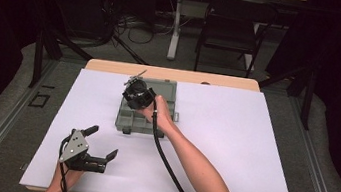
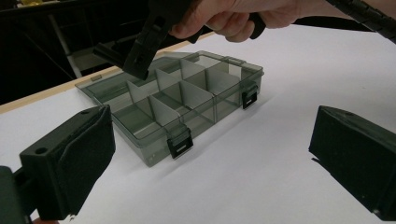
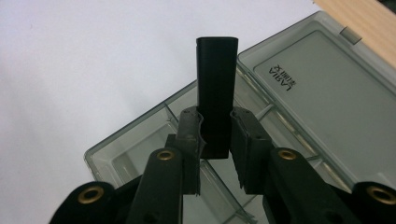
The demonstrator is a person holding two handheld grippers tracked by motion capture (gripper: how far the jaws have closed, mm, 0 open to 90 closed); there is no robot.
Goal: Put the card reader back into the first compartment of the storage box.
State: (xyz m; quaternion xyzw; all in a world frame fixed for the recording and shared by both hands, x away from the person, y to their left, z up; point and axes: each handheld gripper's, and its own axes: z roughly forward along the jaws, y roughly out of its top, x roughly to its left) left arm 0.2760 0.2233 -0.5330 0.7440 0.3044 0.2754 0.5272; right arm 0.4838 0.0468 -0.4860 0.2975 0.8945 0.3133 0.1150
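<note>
A smoky grey compartment box [image 1: 171, 107] lies open in the middle of the white table cover, its lid [image 3: 327, 102] folded flat on the far side. Dividers split the box [image 2: 187, 93] into several compartments, and those I can see into hold nothing. My right gripper [image 3: 215, 135] is shut on a black rectangular block [image 3: 216, 93] that sticks out past the pads. It hovers over the far left part of the box [image 3: 121, 154], as the high view shows at the right gripper [image 1: 135, 90]. My left gripper [image 1: 103, 142] rests near the front left, open, its jaws [image 2: 210, 158] wide apart around bare table.
The right gripper's black cable [image 1: 164, 161] trails back across the table along the forearm. The wooden table edge [image 1: 171, 74] shows beyond the white cover. Behind it stand a dark chair [image 1: 231, 29] and a table leg [image 1: 175, 26] among floor cables.
</note>
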